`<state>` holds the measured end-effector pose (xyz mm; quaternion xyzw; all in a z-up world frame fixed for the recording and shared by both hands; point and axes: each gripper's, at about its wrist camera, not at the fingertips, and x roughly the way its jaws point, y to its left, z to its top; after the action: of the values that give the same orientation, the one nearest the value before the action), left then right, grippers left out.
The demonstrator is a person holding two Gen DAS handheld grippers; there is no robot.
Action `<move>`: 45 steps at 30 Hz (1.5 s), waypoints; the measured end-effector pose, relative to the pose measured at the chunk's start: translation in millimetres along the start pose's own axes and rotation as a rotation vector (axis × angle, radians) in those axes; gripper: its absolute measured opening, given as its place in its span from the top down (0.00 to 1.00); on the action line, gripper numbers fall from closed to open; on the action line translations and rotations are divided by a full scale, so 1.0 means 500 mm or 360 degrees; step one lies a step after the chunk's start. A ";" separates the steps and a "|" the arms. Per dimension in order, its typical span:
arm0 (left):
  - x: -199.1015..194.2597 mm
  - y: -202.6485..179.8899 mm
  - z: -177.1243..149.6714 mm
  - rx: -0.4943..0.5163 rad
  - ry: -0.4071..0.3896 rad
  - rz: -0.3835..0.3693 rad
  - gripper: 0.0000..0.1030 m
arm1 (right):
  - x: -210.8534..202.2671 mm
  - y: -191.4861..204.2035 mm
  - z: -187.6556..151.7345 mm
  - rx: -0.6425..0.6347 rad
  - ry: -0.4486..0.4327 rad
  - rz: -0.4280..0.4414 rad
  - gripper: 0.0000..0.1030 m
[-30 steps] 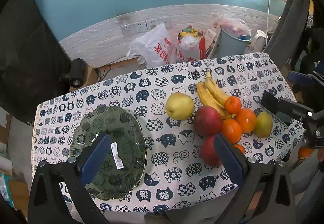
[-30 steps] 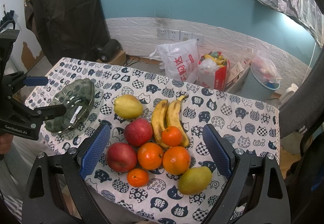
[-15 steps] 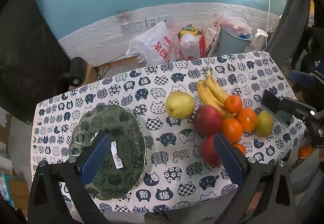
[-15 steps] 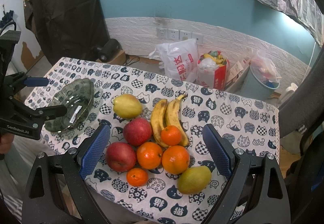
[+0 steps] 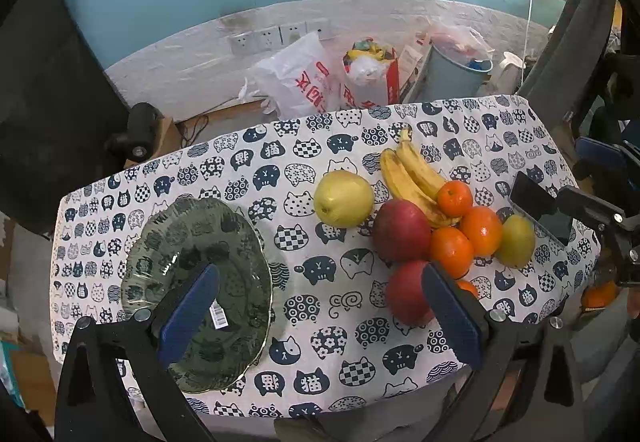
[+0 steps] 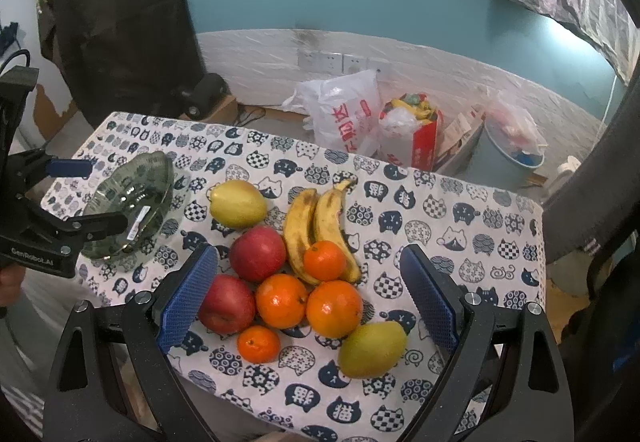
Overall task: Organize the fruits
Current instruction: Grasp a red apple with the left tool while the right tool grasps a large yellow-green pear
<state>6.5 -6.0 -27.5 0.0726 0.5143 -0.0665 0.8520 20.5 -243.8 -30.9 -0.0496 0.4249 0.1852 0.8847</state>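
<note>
Table (image 6: 480, 226) covered by a white cloth printed with cat faces. Lying directly on it: green glass bowl (image 6: 132, 202) at the left end; yellow pear (image 6: 238, 204); two bananas (image 6: 316, 226); two red apples (image 6: 258, 253); four oranges (image 6: 334, 308); green pear (image 6: 372, 349) near the front edge.

On the black body of the left gripper (image 6: 60, 198) I read "GenRobot.AI" in white lettering. The white plastic bag (image 6: 344, 114) carries large red characters; the green glass bowl (image 5: 168, 242) bears a barcode sticker, digits illegible.
</note>
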 end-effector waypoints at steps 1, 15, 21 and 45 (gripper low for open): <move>0.001 -0.001 0.001 0.0001 0.0002 0.0002 0.01 | 0.001 -0.001 0.000 0.0002 0.0003 -0.0002 0.12; 0.022 -0.018 0.004 0.0004 0.0005 0.0014 0.01 | 0.017 -0.021 -0.008 0.0026 0.0067 -0.0045 0.12; 0.073 -0.035 0.002 0.0002 0.0091 0.0008 0.01 | 0.077 -0.051 -0.025 0.0063 0.0240 -0.0095 0.12; 0.246 -0.163 -0.050 0.0053 0.0471 -0.0146 0.01 | 0.230 -0.165 -0.168 0.0260 0.0681 -0.0155 0.12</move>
<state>26.1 -85.7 -152.4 0.0721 0.6358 -0.1023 0.7616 54.8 -308.0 -178.5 -0.0364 0.6136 0.0927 0.7833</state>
